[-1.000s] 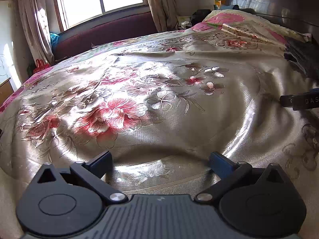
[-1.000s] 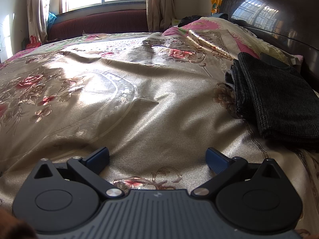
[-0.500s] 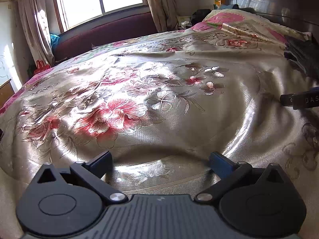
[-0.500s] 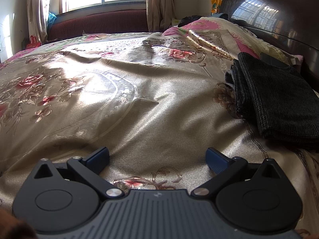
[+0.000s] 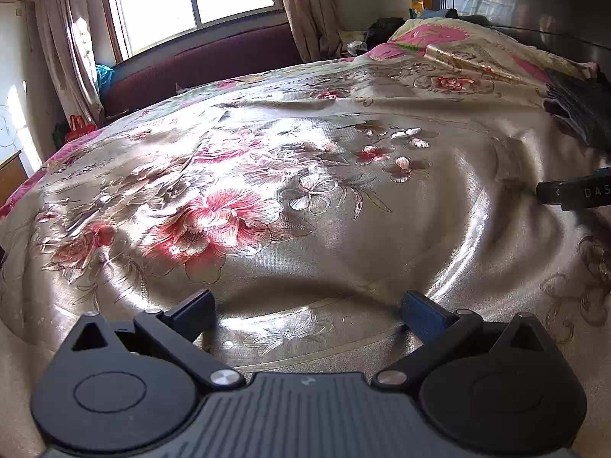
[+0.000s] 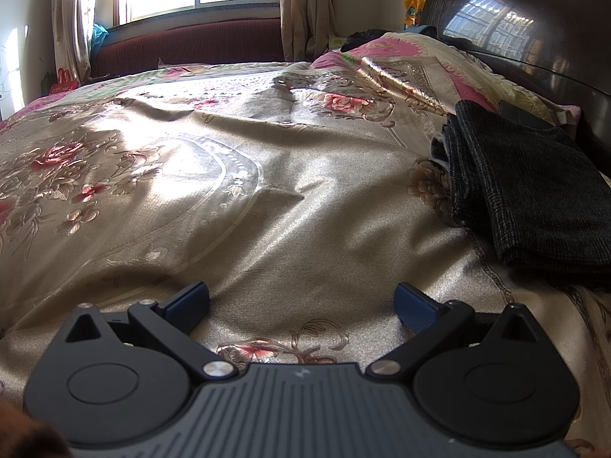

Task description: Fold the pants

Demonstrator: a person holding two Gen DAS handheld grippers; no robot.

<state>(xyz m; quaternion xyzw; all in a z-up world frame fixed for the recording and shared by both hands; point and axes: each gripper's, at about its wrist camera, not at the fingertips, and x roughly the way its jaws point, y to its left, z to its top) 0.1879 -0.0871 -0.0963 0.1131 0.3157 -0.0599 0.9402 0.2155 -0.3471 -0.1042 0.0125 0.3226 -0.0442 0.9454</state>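
The dark grey checked pants [image 6: 530,187] lie folded in a stack at the right side of the bed, near the headboard. Their edge shows at the far right of the left wrist view [image 5: 580,114]. My right gripper [image 6: 301,305] is open and empty, low over the bedspread, with the pants ahead and to its right. My left gripper [image 5: 307,311] is open and empty over the middle of the bed. The tip of the right gripper shows at the right edge of the left wrist view [image 5: 576,191].
A shiny gold floral bedspread [image 5: 305,191] covers the bed. A dark wooden headboard [image 6: 534,30] stands at the right with pillows [image 6: 412,61] below it. A maroon sofa [image 6: 191,42], curtains and a window are behind the bed.
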